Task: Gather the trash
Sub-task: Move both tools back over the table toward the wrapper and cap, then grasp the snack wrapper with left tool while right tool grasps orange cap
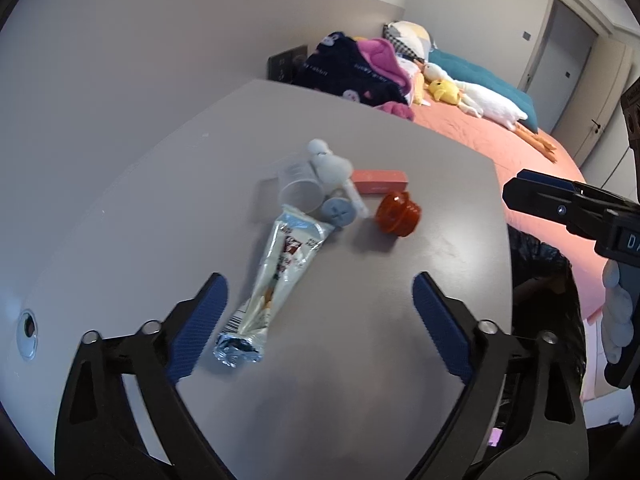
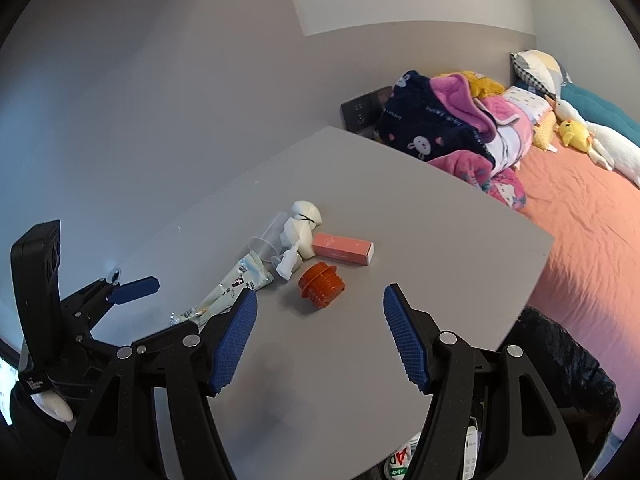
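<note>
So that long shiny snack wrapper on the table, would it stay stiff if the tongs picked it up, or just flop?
The snack wrapper looks like thin foil film with a crinkled, crimped end, so it would probably bend and droop from wherever it is pinched. It lies flat and looks mostly empty, so likely very light. The glossy surface could be slippery, though the ribbed blue pads should help.

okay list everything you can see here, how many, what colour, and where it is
table: one, grey, against the wall
snack wrapper: one, white and silver, near side of the pile
clear cup: one, transparent, lying on its side
white figure: one, white, beside the cup
pink box: one, pink, far side of the pile
orange cap: one, orange, in front of the box
bed: one, salmon sheet, right of the table
clothes pile: one, navy and pink, on the bed
plush toys: two, yellow and white, on the bed
left gripper: open, above the wrapper
right gripper: open, near the cap
</note>
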